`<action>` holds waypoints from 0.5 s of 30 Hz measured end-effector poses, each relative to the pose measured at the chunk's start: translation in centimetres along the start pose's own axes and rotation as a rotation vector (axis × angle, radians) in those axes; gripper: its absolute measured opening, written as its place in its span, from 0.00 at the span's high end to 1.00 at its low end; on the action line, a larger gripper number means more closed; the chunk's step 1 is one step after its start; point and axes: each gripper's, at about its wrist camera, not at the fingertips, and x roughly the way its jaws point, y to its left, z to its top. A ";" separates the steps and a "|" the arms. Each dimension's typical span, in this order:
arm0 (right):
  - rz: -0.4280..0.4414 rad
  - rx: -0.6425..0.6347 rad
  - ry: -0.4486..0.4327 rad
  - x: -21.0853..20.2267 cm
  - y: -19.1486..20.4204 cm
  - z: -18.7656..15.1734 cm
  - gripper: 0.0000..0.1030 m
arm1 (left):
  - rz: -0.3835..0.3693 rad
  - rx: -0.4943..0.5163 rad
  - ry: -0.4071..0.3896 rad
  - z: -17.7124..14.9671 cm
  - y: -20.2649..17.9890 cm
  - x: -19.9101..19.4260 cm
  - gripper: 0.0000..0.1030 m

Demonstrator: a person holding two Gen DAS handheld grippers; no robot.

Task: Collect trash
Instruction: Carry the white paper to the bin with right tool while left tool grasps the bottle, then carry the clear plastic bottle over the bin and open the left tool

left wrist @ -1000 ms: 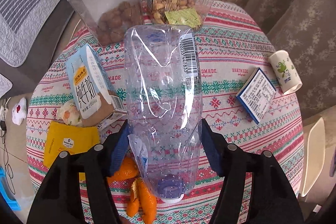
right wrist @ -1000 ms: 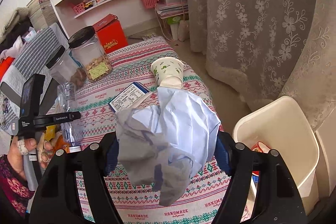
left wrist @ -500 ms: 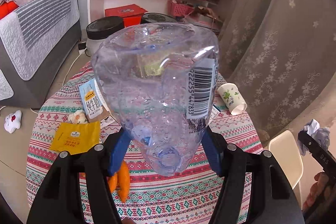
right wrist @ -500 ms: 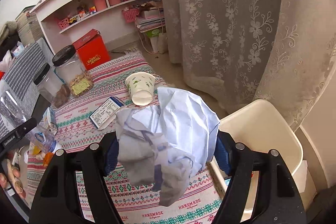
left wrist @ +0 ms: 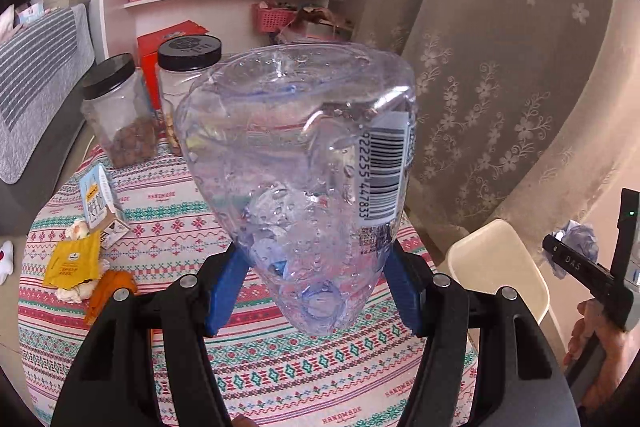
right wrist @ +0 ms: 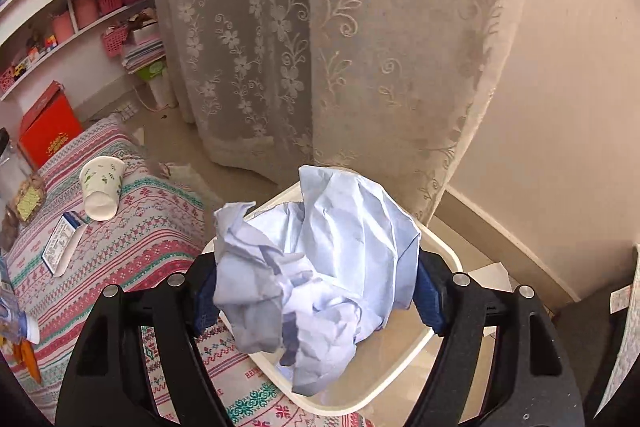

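Right wrist view: crumpled paper pinched over white bin, release likely next; left gripper clamping plastic bottle, awaiting turn

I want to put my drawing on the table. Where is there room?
The tablecloth is bare in front, near the left hand-held gripper, and in the middle, by the milk carton. It's crowded at the left edge: yellow packet, orange peel. Jars fill the back.
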 end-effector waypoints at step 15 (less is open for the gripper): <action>-0.010 0.302 -0.094 -3.4 -9.8 1.2 0.07 | -0.227 0.115 0.014 1.1 -15.4 2.6 0.39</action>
